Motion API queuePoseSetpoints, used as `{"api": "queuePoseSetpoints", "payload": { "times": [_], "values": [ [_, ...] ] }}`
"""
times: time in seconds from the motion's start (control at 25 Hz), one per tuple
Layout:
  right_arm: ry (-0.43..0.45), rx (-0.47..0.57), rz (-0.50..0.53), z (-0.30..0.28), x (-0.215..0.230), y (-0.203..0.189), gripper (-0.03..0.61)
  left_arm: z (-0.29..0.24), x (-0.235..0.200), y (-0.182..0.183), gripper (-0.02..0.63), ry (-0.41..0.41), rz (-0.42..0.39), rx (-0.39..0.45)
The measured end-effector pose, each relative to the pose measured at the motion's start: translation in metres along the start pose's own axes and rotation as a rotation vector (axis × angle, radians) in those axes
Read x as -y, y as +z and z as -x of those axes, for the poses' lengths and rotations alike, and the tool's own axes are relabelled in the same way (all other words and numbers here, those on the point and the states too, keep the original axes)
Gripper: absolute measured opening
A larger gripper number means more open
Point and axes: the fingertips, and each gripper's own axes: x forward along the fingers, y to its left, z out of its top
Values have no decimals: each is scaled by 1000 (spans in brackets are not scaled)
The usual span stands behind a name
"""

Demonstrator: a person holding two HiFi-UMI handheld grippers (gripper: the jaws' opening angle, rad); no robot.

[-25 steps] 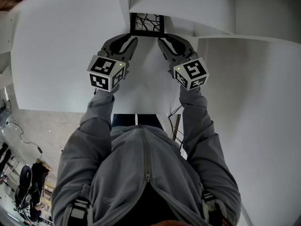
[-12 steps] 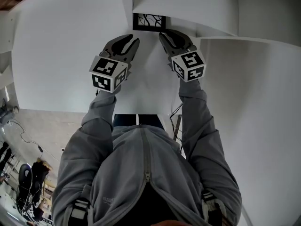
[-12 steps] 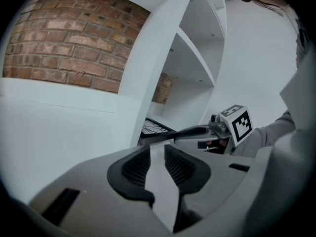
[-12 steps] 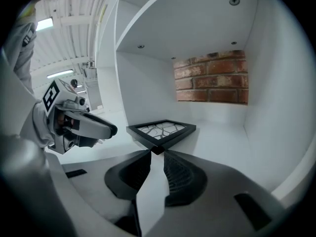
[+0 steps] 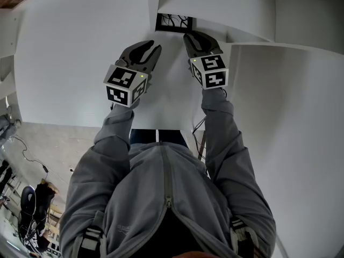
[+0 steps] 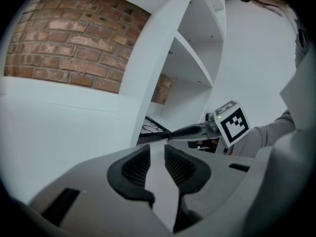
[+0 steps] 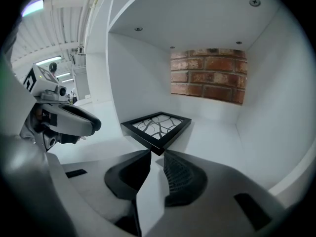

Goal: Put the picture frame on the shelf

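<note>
The frame [image 7: 157,127] lies flat on the floor of the shelf [image 7: 217,137], straight ahead of the right tool [image 7: 156,157], one corner aimed back at the tool's tips. That looks like a sensible resting pose: flat on its back it cannot tip over, and it sits well inside the compartment, away from the front lip, so the placing itself seems about done. The right tool points down into the compartment. Its jaws stand a little apart with only a narrow slot between them, and nothing is clamped. The near corner of the frame comes right up to the mouth of that slot. I cannot be sure whether the tips touch it or stop just short, because the black frame and the dark pads run together at that spot. Held like this, the tool could be nudging the corner further in, or simply letting go. The left tool [image 6: 157,149] hangs back off to the side, out over the white surface in front of the shelf. Its jaws are parted and empty, and the frame is ahead of it and to its right, well clear of its tips; it seems to be only waiting.
</note>
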Motion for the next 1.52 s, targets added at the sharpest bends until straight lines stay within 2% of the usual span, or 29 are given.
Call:
{"api": "queuePoseSetpoints", "payload": {
  "times": [0.16, 0.64, 0.88, 1.12, 1.24, 1.4, 1.52],
  "values": [
    [-41, -51, 12, -2, -1, -3, 98, 3, 2, 0, 94, -2, 5, 1],
    [-138, -115, 28, -7, 0, -12, 98, 6, 7, -4, 94, 2, -3, 5],
    [-152, -130, 33, -3, -3, -8, 98, 8, 12, 3, 94, 4, -14, 9],
    [-190, -43, -7, 25, -6, 12, 98, 19, 25, 19, 83, 27, -36, 30],
    [-237, 31, -15, 54, -8, 36, 95, 32, 34, 38, 39, 60, -64, 54],
    [-292, 136, -38, 98, -11, 67, 58, 50, 49, 60, 8, 98, -91, 92],
    [-332, 205, -75, 134, -12, 86, 40, 63, 64, 77, 8, 113, -102, 125]
  ]
}}
